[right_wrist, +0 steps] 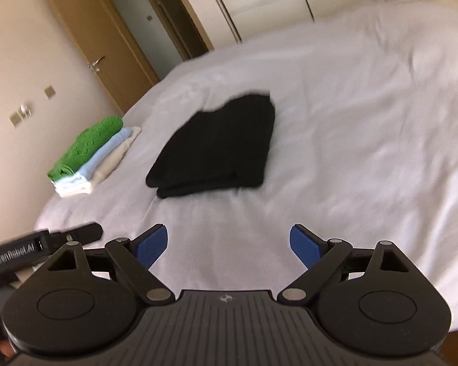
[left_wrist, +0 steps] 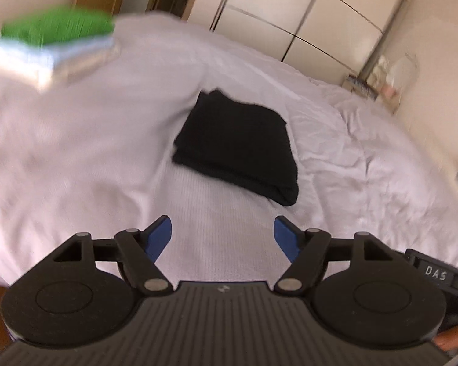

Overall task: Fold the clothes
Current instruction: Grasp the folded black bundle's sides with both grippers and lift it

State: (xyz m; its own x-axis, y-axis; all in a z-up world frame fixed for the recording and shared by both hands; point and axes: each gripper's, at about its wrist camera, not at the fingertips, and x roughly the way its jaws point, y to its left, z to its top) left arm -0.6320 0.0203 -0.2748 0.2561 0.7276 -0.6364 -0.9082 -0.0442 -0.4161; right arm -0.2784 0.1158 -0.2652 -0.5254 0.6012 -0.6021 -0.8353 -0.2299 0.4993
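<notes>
With both tongs, left [left_wrist: 222,236] and right [right_wrist: 229,242], wide and empty, we should grip the folded black garment [right_wrist: 216,149] at its near edge and carry it level to the stack [right_wrist: 90,157].

One folded black garment [right_wrist: 216,146], one stack [right_wrist: 90,155] of three folded clothes.

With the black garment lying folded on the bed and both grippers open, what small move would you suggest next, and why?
Probably bring the open left gripper and right gripper down to the near edge of the black garment, to carry it to the stack of folded clothes. It looks folded already, neither gripper holds anything, and the stack sits beside it on the bed.
</notes>
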